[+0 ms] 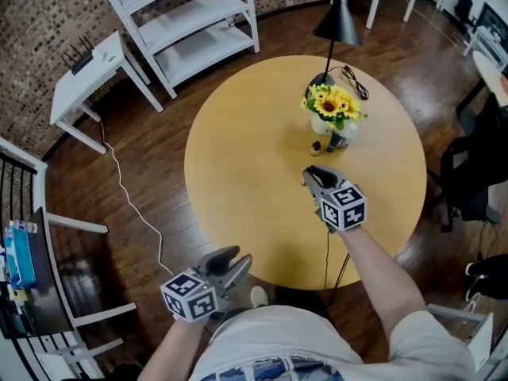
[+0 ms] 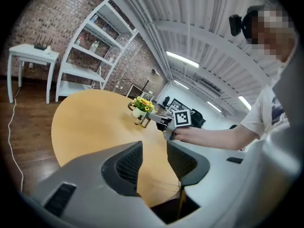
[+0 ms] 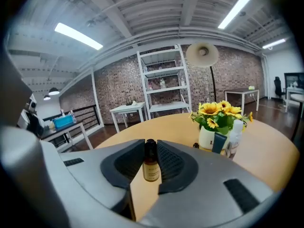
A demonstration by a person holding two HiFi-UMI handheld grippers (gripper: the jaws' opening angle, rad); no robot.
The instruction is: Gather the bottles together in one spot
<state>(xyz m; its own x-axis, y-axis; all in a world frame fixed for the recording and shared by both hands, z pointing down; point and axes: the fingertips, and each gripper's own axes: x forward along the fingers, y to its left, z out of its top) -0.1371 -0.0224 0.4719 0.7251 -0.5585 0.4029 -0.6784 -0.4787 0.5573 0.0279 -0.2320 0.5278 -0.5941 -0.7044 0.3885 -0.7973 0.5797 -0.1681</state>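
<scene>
The left gripper (image 1: 238, 259) and right gripper (image 1: 311, 173) are smooth grey moulded plastic shells. Each has two dark ribbed pads (image 2: 129, 164) facing inward. Behind each gripper's jaws sits a white cube with black square markers (image 1: 344, 205). The person wears a white short-sleeved T-shirt (image 1: 274, 332), its loose sleeve (image 1: 432, 333) well behind the right gripper, and a black head-mounted device (image 2: 236, 23).

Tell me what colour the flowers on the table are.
The flowers are bright yellow; the right gripper view shows them best.
</scene>
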